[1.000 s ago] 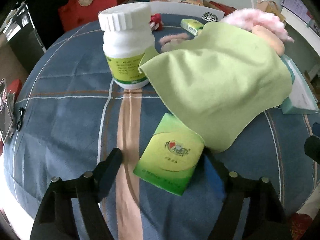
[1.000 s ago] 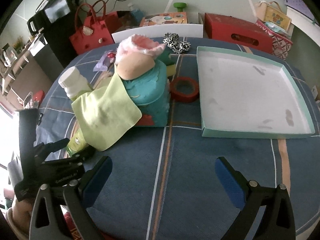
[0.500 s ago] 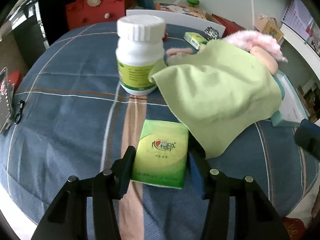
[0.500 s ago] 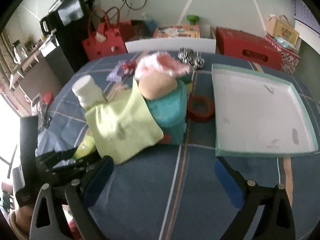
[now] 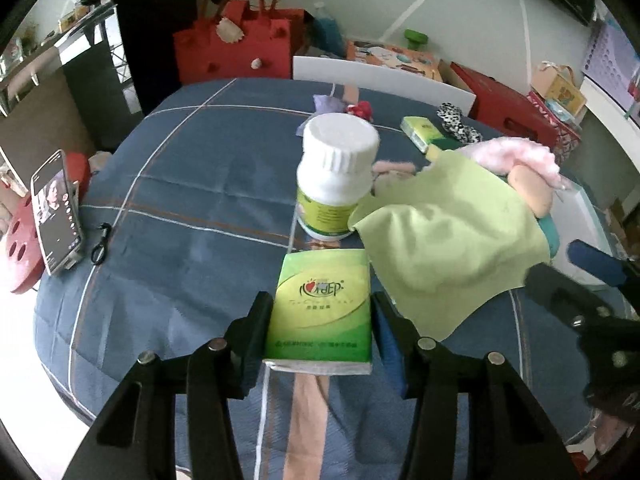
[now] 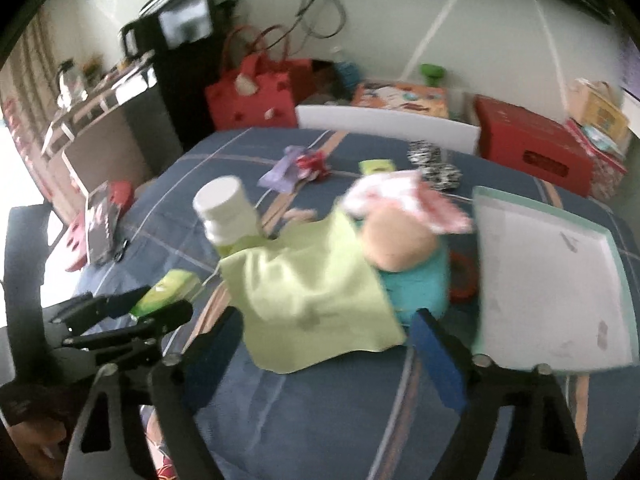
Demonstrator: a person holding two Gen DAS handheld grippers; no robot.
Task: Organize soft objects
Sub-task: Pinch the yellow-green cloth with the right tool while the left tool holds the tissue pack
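Observation:
My left gripper (image 5: 320,320) is shut on a green tissue pack (image 5: 322,304) and holds it just above the blue checked tablecloth. In the right wrist view the left gripper (image 6: 132,304) and the tissue pack (image 6: 168,288) show at the left edge. A light green cloth (image 6: 312,292) drapes over a teal box, under a plush toy (image 6: 400,240) with pink hair. My right gripper (image 6: 328,334) hovers over the cloth's near edge. Its jaws are closing, with the cloth's hem between the blue pads but not pinched. The green cloth (image 5: 448,236) lies right of the held pack.
A white pill bottle (image 5: 336,176) stands just behind the pack. A white tray with a teal rim (image 6: 608,240) lies at the right, with a red tape ring (image 6: 460,276) beside it. A second tissue pack (image 5: 420,130), a spotted scrunchie (image 5: 456,124) and a phone (image 5: 56,216) are also on the table.
The left jaws closed on the tissue pack and lifted it off the table. The right gripper moved left over the green cloth and its jaws narrowed.

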